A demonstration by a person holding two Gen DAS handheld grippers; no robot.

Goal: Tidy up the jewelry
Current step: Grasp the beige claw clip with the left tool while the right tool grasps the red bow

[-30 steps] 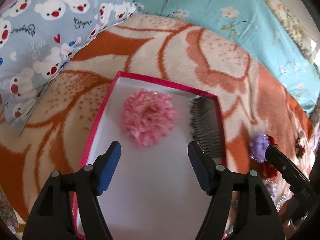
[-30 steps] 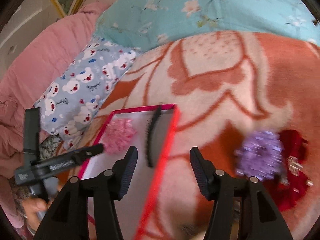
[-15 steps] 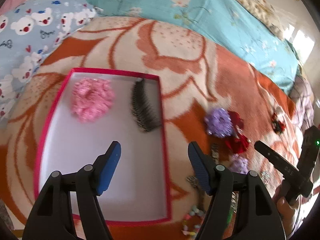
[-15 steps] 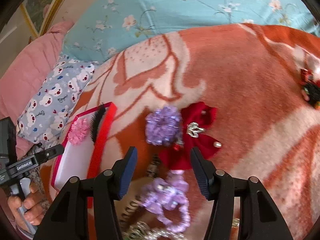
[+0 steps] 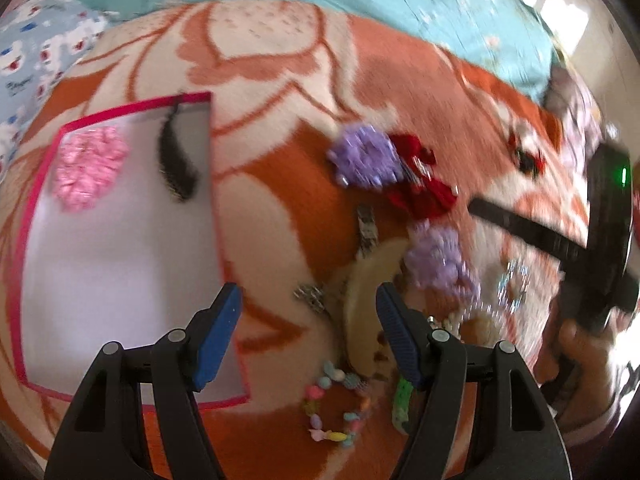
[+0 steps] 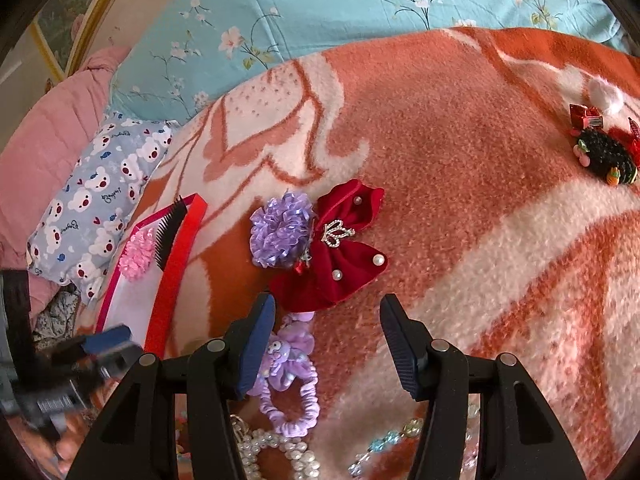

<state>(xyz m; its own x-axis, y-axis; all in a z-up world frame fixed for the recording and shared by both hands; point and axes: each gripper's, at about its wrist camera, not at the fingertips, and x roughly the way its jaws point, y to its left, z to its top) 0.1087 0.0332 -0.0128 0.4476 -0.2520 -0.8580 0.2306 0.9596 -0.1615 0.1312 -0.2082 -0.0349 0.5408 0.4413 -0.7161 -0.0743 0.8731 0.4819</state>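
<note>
A red-rimmed box (image 5: pixel 120 248) (image 6: pixel 176 264) lies on the blanket with a pink scrunchie (image 5: pixel 88 168) (image 6: pixel 138 254) and a black comb (image 5: pixel 176 160) (image 6: pixel 170 228) inside. To its right lie a purple flower clip (image 5: pixel 364 158) (image 6: pixel 278 234), a red velvet bow (image 5: pixel 420 184) (image 6: pixel 340 256), a purple scrunchie (image 5: pixel 440 260) (image 6: pixel 292 380), a pastel bead bracelet (image 5: pixel 336 412), pearls (image 6: pixel 276 452) and a beige curved clip (image 5: pixel 368 296). My left gripper (image 5: pixel 308 332) is open above the bracelet and beige clip. My right gripper (image 6: pixel 328 348) is open just below the red bow. Both are empty.
An orange and cream blanket (image 6: pixel 460 160) covers the bed. A bear-print pillow (image 6: pixel 96 196) and a turquoise flowered sheet (image 6: pixel 340 8) lie behind. A black and red hair clip (image 6: pixel 604 152) lies far right. The other gripper and hand show at the right edge (image 5: pixel 600 232).
My left gripper has swung right, from over the box to over the loose jewelry. My right gripper has moved right and forward to the red bow. Both stay open.
</note>
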